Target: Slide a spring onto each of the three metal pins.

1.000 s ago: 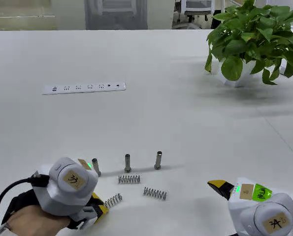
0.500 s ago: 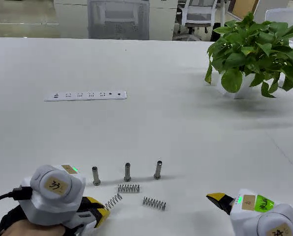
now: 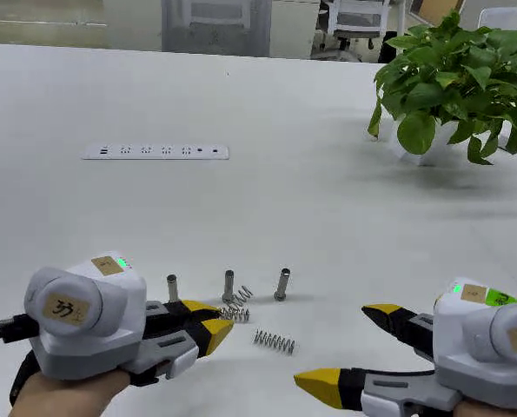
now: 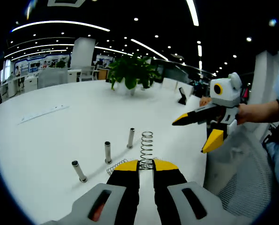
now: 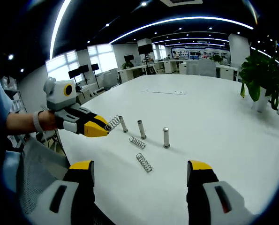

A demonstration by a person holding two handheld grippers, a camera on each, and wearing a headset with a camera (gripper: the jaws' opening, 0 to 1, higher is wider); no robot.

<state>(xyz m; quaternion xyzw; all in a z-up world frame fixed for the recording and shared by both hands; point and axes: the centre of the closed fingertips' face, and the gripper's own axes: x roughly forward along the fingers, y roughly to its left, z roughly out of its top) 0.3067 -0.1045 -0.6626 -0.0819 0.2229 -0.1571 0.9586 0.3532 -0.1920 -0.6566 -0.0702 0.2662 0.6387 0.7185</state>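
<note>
Left fingers: the yellow tips of your left gripper (image 4: 146, 165) are pressed together on the lower end of a spring (image 4: 147, 143), pinching it.
Held spring: it rises out of the tips, clear of the table. In the head view it sits just beside the middle pin (image 3: 228, 285), on that pin's right, and is not threaded onto it.
Right fingers: your right gripper (image 3: 351, 346) has its tips spread wide with nothing between them. It is held well to the right of the middle pin and nearer to you.
Pins: all three stand upright and bare in one row, with the left pin (image 3: 172, 287) and the right pin (image 3: 281, 283) on either side of the middle pin.
Loose springs: one loose spring (image 3: 232, 314) lies flat just in front of the middle pin. The second loose spring (image 3: 274, 341) lies nearer you and to the right.
Table (image 3: 328, 217): white.
Power strip (image 3: 156, 152): well beyond the middle pin, to the left.
Potted plant (image 3: 454, 78): far beyond the middle pin, to the right.
</note>
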